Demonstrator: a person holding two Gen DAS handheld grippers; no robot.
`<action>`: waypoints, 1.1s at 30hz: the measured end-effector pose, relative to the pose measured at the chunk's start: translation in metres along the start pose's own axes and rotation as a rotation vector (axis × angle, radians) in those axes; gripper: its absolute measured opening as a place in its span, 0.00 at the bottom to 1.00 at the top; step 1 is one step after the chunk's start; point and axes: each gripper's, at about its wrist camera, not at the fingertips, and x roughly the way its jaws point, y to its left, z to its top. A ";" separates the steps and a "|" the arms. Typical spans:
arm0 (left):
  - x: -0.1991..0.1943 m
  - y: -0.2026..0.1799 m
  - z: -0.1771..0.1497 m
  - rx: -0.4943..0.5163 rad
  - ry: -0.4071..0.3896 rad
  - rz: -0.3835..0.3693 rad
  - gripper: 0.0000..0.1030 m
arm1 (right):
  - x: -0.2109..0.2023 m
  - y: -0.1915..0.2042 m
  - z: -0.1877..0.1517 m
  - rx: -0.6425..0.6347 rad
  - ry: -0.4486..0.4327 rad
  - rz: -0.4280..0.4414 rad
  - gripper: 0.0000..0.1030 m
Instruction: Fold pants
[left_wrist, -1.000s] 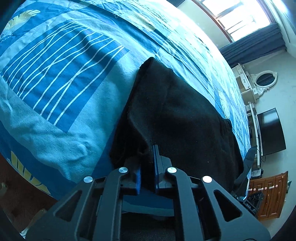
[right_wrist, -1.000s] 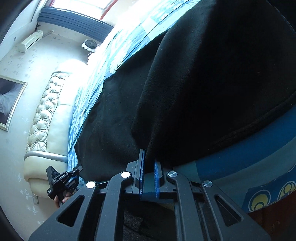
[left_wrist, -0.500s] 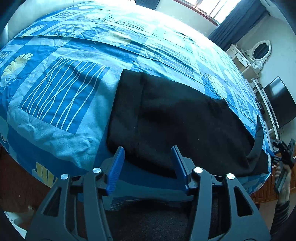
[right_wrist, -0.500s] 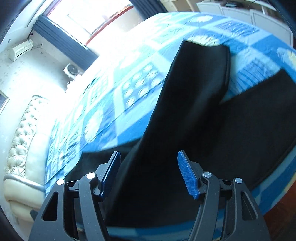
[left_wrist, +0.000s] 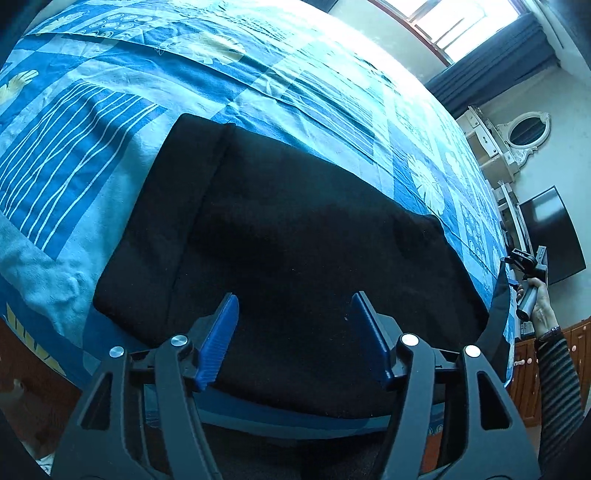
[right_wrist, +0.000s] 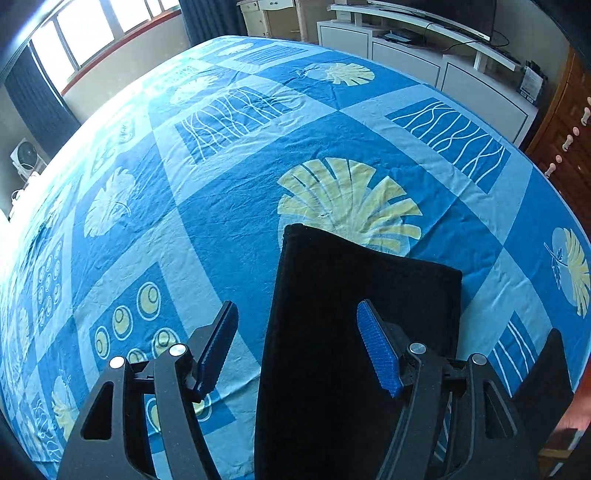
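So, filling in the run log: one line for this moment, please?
pants: folded on bed | left gripper: opening, empty | right gripper: closing, empty

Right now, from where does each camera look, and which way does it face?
Left wrist: sits on the left gripper, facing down over the near bed edge at the folded pants on the sheet; its jaws are opening, with nothing between them; the right hand and striped sleeve show at far right.
Right wrist: sits on the right gripper, facing steeply down at a pants end; its jaws are closing on nothing.
Shared: the pants, the sheet, the window side.
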 end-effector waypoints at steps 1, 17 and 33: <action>0.001 0.000 -0.001 0.004 -0.002 0.003 0.61 | 0.006 -0.002 -0.001 -0.004 0.022 0.002 0.27; 0.003 -0.005 -0.008 0.000 -0.033 0.043 0.67 | -0.135 -0.252 -0.134 0.309 -0.291 0.477 0.08; 0.005 -0.011 -0.013 0.042 -0.043 0.090 0.67 | -0.073 -0.321 -0.190 0.446 -0.185 0.535 0.14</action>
